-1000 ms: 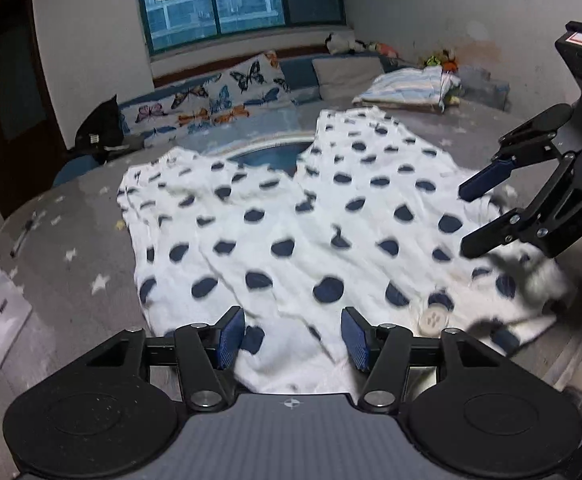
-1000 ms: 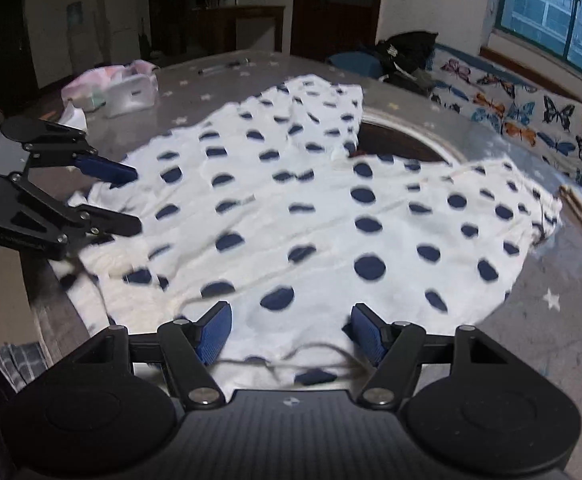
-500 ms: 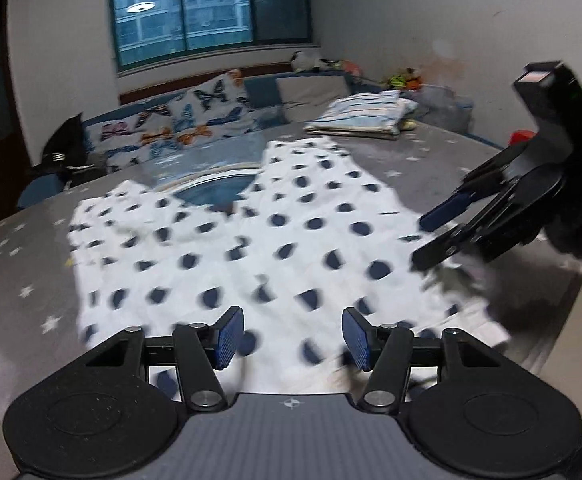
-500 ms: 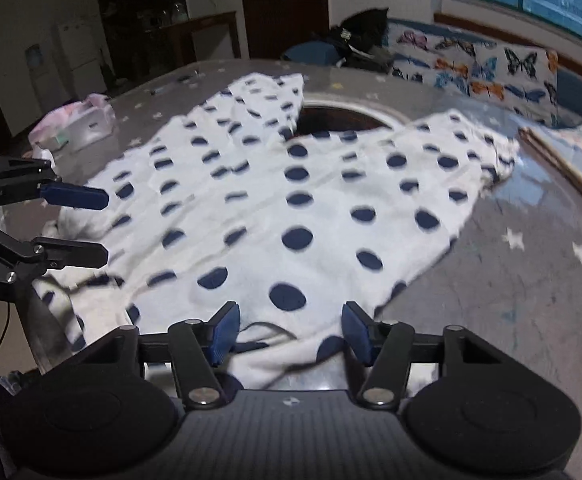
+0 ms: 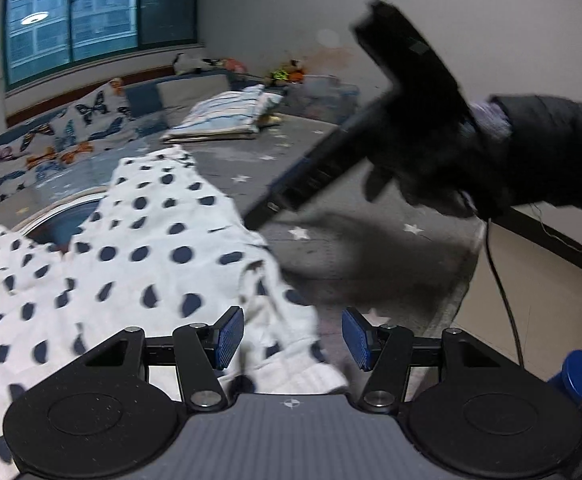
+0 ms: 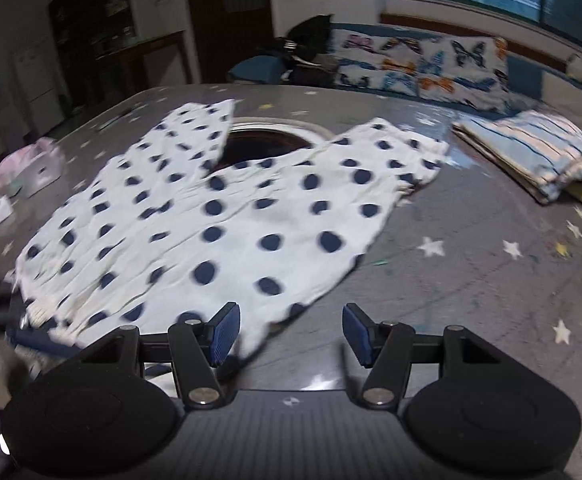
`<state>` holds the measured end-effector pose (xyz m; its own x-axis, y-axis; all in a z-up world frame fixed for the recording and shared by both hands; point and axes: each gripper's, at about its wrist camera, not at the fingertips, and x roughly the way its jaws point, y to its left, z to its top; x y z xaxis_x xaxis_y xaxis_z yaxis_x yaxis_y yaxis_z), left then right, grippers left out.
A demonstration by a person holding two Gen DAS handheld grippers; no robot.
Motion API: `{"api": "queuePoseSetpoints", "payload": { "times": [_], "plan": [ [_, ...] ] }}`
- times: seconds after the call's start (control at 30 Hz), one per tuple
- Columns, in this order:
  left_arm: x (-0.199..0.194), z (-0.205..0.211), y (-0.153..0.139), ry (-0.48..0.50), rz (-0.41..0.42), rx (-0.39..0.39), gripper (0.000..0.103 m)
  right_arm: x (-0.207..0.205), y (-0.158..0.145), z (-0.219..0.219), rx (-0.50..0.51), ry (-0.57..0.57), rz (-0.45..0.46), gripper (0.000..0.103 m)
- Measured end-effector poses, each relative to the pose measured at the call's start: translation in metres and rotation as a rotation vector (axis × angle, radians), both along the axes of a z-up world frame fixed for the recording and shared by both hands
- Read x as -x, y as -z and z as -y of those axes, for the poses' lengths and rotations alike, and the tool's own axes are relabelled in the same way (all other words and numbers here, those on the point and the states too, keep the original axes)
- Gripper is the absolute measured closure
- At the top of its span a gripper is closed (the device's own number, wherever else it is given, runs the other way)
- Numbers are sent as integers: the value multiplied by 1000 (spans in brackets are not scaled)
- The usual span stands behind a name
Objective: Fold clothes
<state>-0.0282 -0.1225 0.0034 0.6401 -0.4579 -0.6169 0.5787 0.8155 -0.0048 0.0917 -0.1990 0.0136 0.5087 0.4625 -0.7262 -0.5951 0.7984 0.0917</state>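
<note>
Polka-dot garment (image 6: 219,216) — white with navy dots, spread flat on the grey star-print table (image 6: 491,264), its near hem at the table edge closest to both tools.

Left gripper (image 5: 293,338): blue pads spread apart, nothing between them; the garment's near corner lies below and between the fingers.

Right gripper (image 6: 291,334): pads likewise spread wide and empty, hovering over the garment's right-hand hem and bare tabletop.

Left wrist view only: the right tool seen from outside (image 5: 303,184), blurred, held by a dark-gloved hand (image 5: 431,160) above the garment's right edge; its pads cannot be made out here. A cable (image 5: 503,280) hangs off the table edge.

Right wrist view only: the round opening in the table (image 6: 275,144) between the two upper lobes of the garment, a pink bundle (image 6: 27,168) at far left, a dark doorway behind.

Both views: folded striped cloth (image 6: 539,152) at the far side; butterfly-print cushions (image 6: 423,64) under the window.

Change from half a second ago — both cameras have swung to the right, so the garment sits further left in each view; the right tool appears higher and closer in the left wrist view.
</note>
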Motion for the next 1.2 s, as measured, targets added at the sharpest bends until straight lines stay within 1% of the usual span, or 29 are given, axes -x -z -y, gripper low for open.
{"api": "queuePoseSetpoints", "payload": {
  "times": [0.1,0.17,0.23,0.27,0.33,0.37,0.43,0.47,0.6,0.77,1.03,1.2],
  "plan": [
    [-3,8,9,2,-19,-22,48,-18,2,8,-23,46,-28,45],
    [-5,11,15,-1,-32,-38,58,-30,2,12,-38,68,-36,45],
    [-7,12,19,-10,-40,-44,62,-42,3,15,-48,88,-39,46],
    [-8,10,19,-15,-40,-39,72,-48,3,16,-53,98,-41,46],
    [-13,6,18,-23,-57,-15,81,-61,3,19,-63,119,-45,46],
    [-15,3,18,-28,-68,2,85,-68,3,20,-70,130,-48,46],
    [-18,-3,17,-38,-87,37,87,-84,3,22,-89,152,-54,48],
    [-19,-7,15,-44,-96,59,88,-94,3,22,-101,166,-55,51],
    [-21,-19,10,-59,-127,144,88,-134,5,23,-138,223,-63,54],
    [-25,-28,8,-62,-158,202,88,-185,13,15,-132,279,-51,55],
    [-31,-35,7,-55,-189,248,88,-250,35,5,-127,344,-62,56],
    [-33,-37,7,-59,-203,262,88,-268,40,-5,-116,335,-49,60]
  ]
}}
